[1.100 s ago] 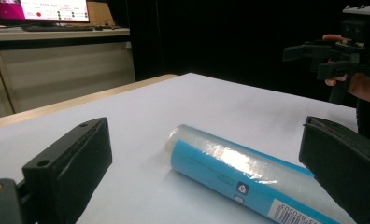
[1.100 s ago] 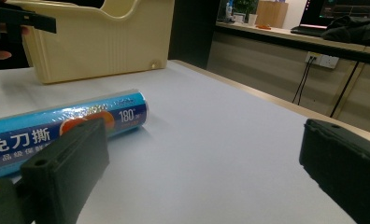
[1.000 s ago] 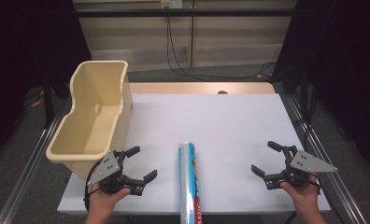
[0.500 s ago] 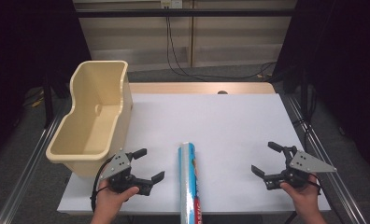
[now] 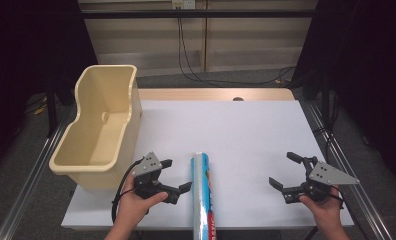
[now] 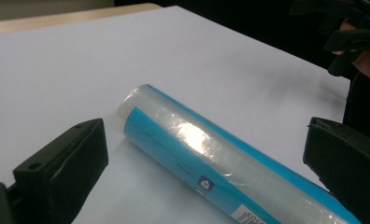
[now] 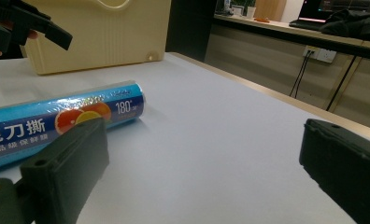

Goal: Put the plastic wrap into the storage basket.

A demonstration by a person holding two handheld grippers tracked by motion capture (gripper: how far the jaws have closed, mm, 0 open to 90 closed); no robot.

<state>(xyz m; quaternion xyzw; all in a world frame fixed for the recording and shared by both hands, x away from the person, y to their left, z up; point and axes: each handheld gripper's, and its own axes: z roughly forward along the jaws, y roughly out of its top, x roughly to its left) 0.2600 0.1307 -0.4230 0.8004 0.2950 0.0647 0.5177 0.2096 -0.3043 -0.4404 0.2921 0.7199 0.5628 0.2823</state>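
Cling-film roll [image 5: 203,192], near end cut off

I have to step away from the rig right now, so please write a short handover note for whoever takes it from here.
Left claw: open, jaws just opened wider, close beside the blue roll, not touching it.
Right claw: open, holding nothing, off to the roll's right.
Things: the roll lies flat on the white table, near the front edge; the cream bin stands at the left, nothing visible inside.
Done: nothing gripped yet.
Left: probably grip the roll with the left claw; the bin looks like its likely destination.
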